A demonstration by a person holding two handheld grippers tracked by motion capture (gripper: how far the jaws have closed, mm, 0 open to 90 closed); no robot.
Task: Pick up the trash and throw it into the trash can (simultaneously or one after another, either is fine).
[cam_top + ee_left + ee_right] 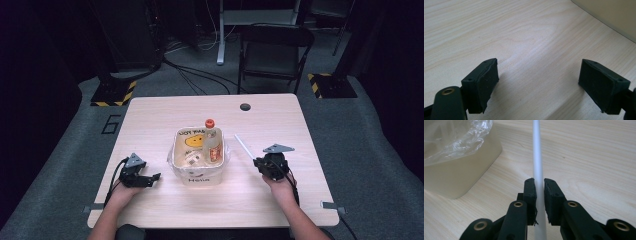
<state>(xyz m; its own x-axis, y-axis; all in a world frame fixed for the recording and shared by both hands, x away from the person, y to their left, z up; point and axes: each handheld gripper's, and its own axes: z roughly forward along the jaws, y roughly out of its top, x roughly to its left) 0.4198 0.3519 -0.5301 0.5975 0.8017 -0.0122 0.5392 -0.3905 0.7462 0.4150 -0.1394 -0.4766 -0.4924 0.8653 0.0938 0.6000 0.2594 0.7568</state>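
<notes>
Right gripper (539, 185) is clamped on a thin white plastic straw (537, 157), held just off the pale wood table (260, 200), right of the cream plastic tub (197, 177) w/ the orange-capped clear bottle (212, 142). Straw is prob. v. light, hollow, slick and easily crushed; best gripped near one end, gently. Left gripper (537, 85) is spread wide, nothing in it.
</notes>
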